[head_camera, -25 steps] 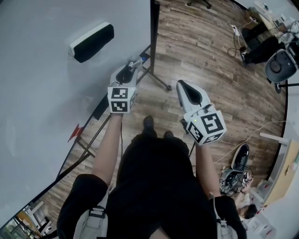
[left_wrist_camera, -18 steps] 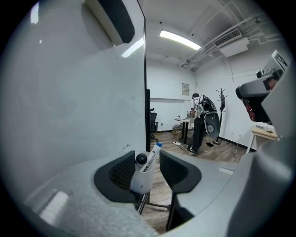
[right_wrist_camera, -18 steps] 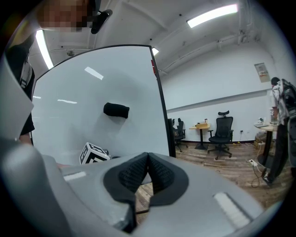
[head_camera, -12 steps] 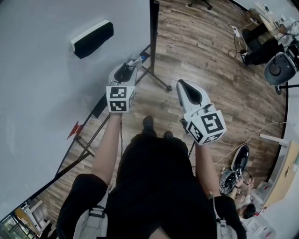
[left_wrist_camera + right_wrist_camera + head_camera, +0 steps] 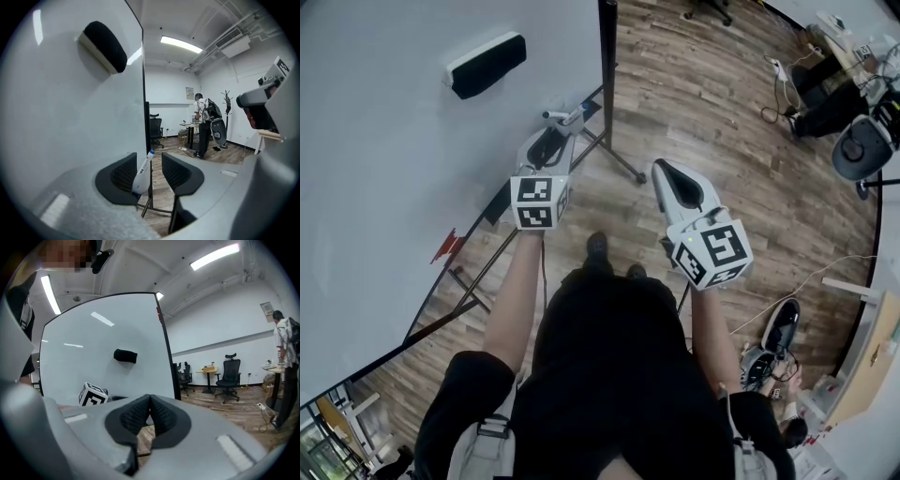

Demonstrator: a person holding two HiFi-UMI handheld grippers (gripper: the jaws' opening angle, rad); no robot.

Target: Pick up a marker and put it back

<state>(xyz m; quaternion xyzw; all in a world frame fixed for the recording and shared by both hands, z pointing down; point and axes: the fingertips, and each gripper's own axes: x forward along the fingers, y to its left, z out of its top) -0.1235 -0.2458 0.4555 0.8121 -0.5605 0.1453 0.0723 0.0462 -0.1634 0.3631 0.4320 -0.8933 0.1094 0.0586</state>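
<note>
A white marker with a blue end [image 5: 143,172] stands slanted between the jaws of my left gripper [image 5: 154,160]. It leans toward the left pad, and the right pad is clear of it. These jaws have just been opening and stand wide. In the head view the marker [image 5: 564,116] pokes out ahead of the left gripper [image 5: 553,139], beside the whiteboard's dark tray [image 5: 501,214]. My right gripper [image 5: 662,169] hangs over the floor to the right, shut with nothing in it [image 5: 149,402].
The whiteboard [image 5: 384,169] fills the left, with a black eraser [image 5: 486,64] stuck on it. Its stand's legs [image 5: 617,161] reach across the wood floor. A person [image 5: 202,125] stands by desks and office chairs far back. Cables and shoes lie at the right.
The marker now shows further out in front of the left jaws than a second ago. The right gripper has not moved.
</note>
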